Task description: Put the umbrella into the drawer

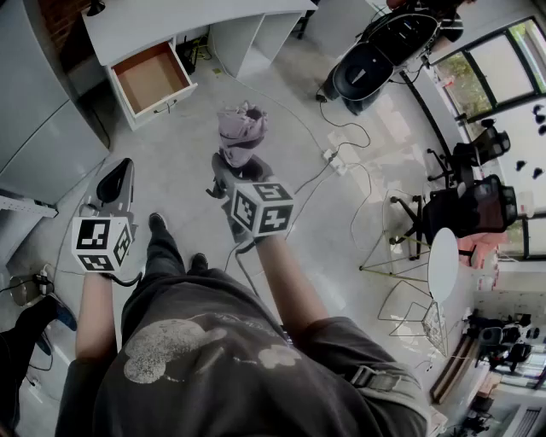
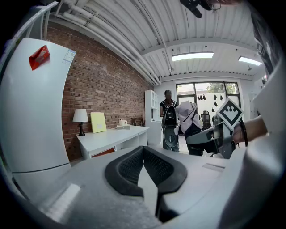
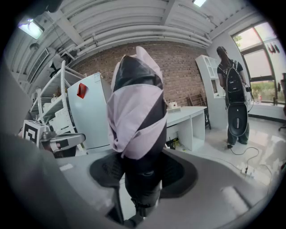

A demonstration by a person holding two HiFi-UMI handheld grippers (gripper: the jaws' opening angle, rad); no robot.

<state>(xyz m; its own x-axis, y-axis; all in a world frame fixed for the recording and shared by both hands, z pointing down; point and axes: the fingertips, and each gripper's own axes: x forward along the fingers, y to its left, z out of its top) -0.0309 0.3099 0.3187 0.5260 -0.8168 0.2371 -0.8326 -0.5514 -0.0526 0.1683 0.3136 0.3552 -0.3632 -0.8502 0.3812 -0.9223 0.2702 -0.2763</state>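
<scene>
A folded lilac-and-black umbrella (image 1: 241, 130) stands upright in my right gripper (image 1: 235, 167), whose jaws are shut on its lower black part. In the right gripper view the umbrella (image 3: 136, 105) fills the middle, and the right gripper (image 3: 140, 173) clamps it from both sides. My left gripper (image 1: 115, 184) is held lower left, shut with nothing between its pads; its own view shows the left gripper (image 2: 144, 154) with its tips meeting. The open drawer (image 1: 152, 77), brown inside and with nothing in it, sticks out of the white desk (image 1: 183, 21) far ahead on the left.
A white fridge (image 2: 35, 103) stands left of the desk. A black scooter (image 1: 375, 55) is parked at the far right beside a person with a backpack (image 3: 230, 78). Cables and a power strip (image 1: 334, 159) lie on the floor. Office chairs (image 1: 465, 209) and a round white table (image 1: 444, 265) are to the right.
</scene>
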